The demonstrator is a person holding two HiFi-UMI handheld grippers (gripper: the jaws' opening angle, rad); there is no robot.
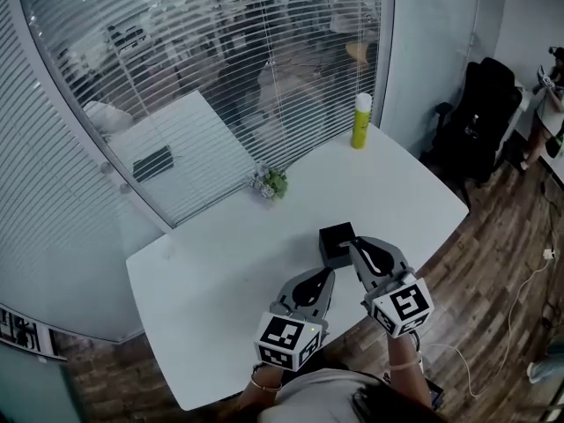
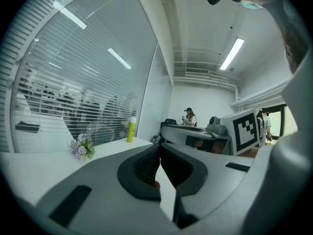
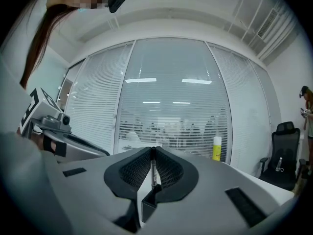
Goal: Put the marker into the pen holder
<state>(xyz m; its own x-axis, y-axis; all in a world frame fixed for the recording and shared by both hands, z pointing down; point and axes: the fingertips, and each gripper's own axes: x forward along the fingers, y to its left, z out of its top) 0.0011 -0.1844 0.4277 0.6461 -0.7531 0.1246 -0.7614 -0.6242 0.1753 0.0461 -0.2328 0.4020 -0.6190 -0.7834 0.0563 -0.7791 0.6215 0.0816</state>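
Wht table [image 1: 225, 258]: marker [image 3: 153, 173] in R gripper [image 3: 152, 151]

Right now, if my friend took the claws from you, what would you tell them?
Left claw: shut, with nothing in it, close beside the black pen holder on the white table.
Right claw: shut on the marker, held upright just over the holder's opening.
Done: the marker is picked up and lined up with the holder.
Left to do: lower it in, open the right claw and lift away. I cannot tell if the tip is inside yet.
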